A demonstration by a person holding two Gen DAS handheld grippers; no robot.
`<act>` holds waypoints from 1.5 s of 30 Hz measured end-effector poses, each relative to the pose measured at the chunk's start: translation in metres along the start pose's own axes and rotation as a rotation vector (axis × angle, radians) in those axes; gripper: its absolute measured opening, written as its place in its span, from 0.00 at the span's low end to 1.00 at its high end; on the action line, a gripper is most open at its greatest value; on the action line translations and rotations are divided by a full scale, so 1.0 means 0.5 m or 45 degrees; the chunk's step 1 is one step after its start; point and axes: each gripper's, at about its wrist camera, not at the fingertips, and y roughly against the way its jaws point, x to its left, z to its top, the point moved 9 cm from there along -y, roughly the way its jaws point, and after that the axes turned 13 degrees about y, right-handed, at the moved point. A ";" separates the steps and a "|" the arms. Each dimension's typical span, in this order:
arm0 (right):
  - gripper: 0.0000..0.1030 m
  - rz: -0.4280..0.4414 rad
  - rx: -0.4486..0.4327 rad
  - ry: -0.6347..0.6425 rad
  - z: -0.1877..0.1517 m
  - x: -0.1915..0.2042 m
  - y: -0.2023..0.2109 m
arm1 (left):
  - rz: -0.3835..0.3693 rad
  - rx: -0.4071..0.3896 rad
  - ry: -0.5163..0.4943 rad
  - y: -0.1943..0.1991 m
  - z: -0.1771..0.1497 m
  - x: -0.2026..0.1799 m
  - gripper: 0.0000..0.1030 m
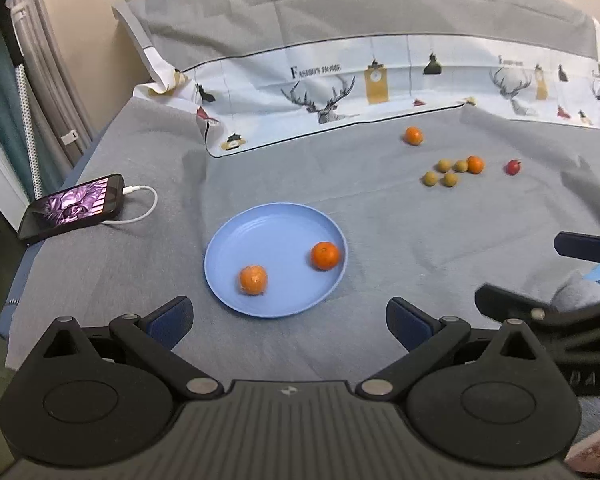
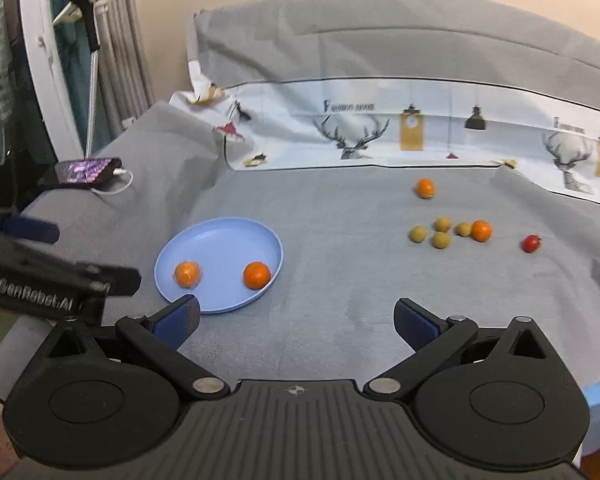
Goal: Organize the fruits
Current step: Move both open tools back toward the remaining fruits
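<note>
**Both grippers wide open above the bed, two oranges in the blue plate**

The left gripper (image 1: 288, 322) has its jaws spread wide with nothing between them; it hangs over the grey bedsheet (image 1: 380, 240), with the near rim of the blue plate (image 1: 268, 236) just ahead of its fingertips. The right gripper (image 2: 296, 322) is equally wide open and empty, and the plate's (image 2: 220, 236) near edge sits just behind its left fingertip (image 2: 178, 322).

Two oranges lie in the plate, apart from each other: one near the plate's front-left (image 1: 253, 279), the other toward its right rim (image 1: 325, 255).

Well beyond the plate to the far right, on the sheet, sits a loose group: four small green fruits (image 1: 446, 172) clustered together, with a third orange (image 1: 475, 164) touching the cluster's right side. A small red fruit (image 1: 512, 167) lies alone, farther right of that group. A fourth orange (image 1: 413, 135) rests farther back from the plate than the cluster, near the patterned pillowcase (image 1: 380, 80).

Left of the plate, at the bed's edge, a phone (image 1: 74, 206) lies with its screen lit and a white cable (image 1: 144, 208) plugged in.
</note>
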 end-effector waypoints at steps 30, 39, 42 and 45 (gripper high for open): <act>0.99 -0.315 0.020 -0.280 -0.095 -0.265 -0.039 | -0.106 0.119 -0.126 -0.187 0.111 -0.219 1.00; 0.99 -0.470 0.155 -0.410 -0.153 -0.491 -0.242 | -0.231 0.225 -0.312 -0.502 0.183 -0.412 1.00; 0.99 -0.466 0.186 -0.387 -0.148 -0.536 -0.334 | -0.207 0.262 -0.378 -0.608 0.184 -0.453 1.00; 0.99 -0.457 0.205 -0.324 -0.137 -0.570 -0.418 | -0.220 0.316 -0.426 -0.688 0.176 -0.478 1.00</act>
